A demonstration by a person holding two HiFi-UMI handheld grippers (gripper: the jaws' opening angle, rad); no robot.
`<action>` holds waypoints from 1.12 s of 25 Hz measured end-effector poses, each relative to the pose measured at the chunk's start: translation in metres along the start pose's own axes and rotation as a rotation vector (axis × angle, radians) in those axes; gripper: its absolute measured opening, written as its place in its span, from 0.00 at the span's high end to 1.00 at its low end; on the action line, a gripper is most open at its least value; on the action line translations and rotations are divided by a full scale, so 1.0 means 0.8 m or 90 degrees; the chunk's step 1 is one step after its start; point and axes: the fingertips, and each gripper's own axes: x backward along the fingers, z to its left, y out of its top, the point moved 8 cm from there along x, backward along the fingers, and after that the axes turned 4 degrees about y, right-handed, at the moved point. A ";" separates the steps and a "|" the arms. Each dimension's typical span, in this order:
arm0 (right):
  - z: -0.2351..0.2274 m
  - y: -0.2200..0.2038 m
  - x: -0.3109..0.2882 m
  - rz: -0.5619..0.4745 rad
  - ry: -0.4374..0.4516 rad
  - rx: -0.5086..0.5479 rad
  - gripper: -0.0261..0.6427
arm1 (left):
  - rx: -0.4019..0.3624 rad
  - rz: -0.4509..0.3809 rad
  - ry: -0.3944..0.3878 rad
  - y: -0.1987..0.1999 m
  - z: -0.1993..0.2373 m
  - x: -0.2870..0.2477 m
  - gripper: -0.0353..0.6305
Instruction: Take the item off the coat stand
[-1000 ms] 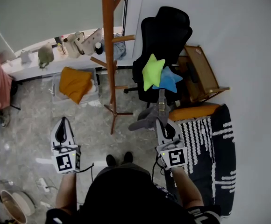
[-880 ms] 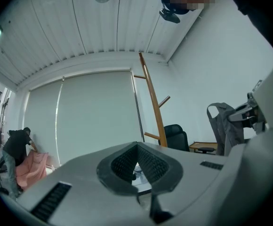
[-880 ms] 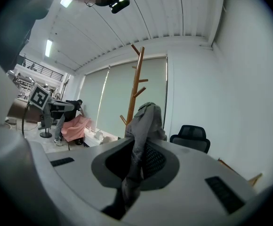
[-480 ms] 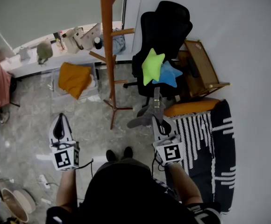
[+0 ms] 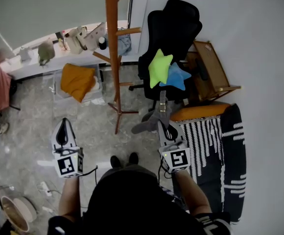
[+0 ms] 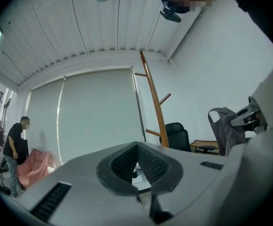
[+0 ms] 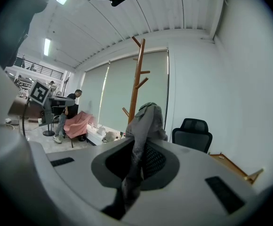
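The wooden coat stand point(image 5: 113, 43) rises at the top middle of the head view, and also shows as the coat stand point(image 7: 137, 79) and the coat stand point(image 6: 153, 102). My right gripper point(image 5: 164, 125) is shut on a grey garment point(image 5: 151, 123), held clear of the stand to its right. In the right gripper view the grey garment point(image 7: 143, 126) is pinched between the jaws and stands up from them. My left gripper point(image 5: 63, 133) hangs to the left of the stand over the floor, its jaws closed together with nothing between them point(image 6: 137, 165).
A black office chair point(image 5: 174, 33) with green and blue star cushions point(image 5: 160, 70) stands right of the stand. An orange cloth point(image 5: 77, 82) lies on a box by the window ledge. A striped rug point(image 5: 220, 146) and wooden rack point(image 5: 213, 75) lie right. A person point(image 6: 15, 145) stands far off.
My right gripper with the grey garment has drifted slightly left and toward me. The distant person has turned and stood more upright. The left gripper has hardly moved.
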 end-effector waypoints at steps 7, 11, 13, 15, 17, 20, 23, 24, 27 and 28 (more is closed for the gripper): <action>0.003 -0.002 -0.001 0.008 0.000 0.006 0.91 | 0.003 0.015 0.010 -0.005 -0.001 0.004 0.91; 0.003 -0.004 -0.003 0.012 -0.002 0.010 0.91 | 0.006 0.018 0.012 -0.010 -0.001 0.005 0.91; 0.003 -0.004 -0.003 0.012 -0.002 0.013 0.91 | 0.005 0.018 0.012 -0.011 -0.001 0.006 0.91; 0.001 -0.003 -0.004 0.012 -0.001 0.013 0.92 | 0.005 0.015 0.009 -0.010 -0.002 0.006 0.91; 0.000 -0.004 -0.006 0.010 -0.002 0.014 0.92 | 0.007 0.011 0.002 -0.008 -0.005 0.004 0.91; 0.000 -0.004 -0.005 0.009 -0.004 0.012 0.92 | 0.006 0.015 0.003 -0.010 -0.005 0.005 0.91; 0.000 -0.004 -0.007 0.012 -0.004 0.010 0.92 | 0.003 0.021 0.008 -0.012 -0.003 0.006 0.91; 0.000 -0.004 -0.007 0.011 -0.004 0.010 0.92 | 0.003 0.021 0.008 -0.012 -0.003 0.006 0.91; -0.001 -0.003 -0.009 0.010 -0.005 0.010 0.92 | 0.005 0.017 0.006 -0.012 -0.003 0.004 0.91; -0.001 -0.003 -0.010 0.009 -0.004 0.011 0.92 | 0.005 0.017 0.007 -0.013 -0.003 0.003 0.91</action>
